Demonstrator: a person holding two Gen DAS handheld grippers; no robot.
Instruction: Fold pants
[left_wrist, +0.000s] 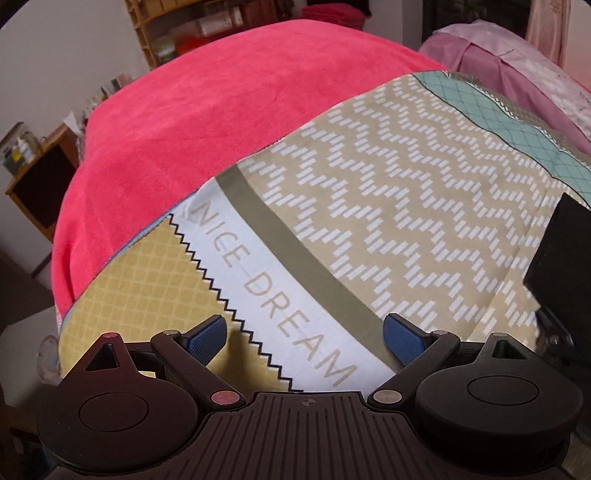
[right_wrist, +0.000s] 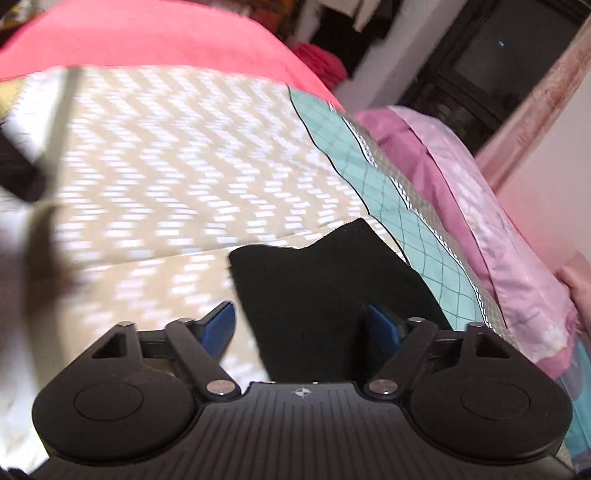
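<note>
The black pants (right_wrist: 325, 288) lie on the patterned bedsheet (right_wrist: 177, 155), one end reaching between my right gripper's fingers. My right gripper (right_wrist: 301, 325) is open, its blue pads apart on either side of the black cloth, not closed on it. In the left wrist view a black edge of the pants (left_wrist: 557, 251) shows at the far right. My left gripper (left_wrist: 304, 334) is open and empty, hovering above the sheet's "NICE DREAM" band (left_wrist: 280, 291), away from the pants.
A pink-red blanket (left_wrist: 207, 107) covers the far part of the bed. A pink and purple quilt (right_wrist: 480, 206) lies along the right side. Wooden shelves (left_wrist: 177, 33) and a small cabinet (left_wrist: 37, 184) stand beyond the bed. The right wrist view is motion-blurred.
</note>
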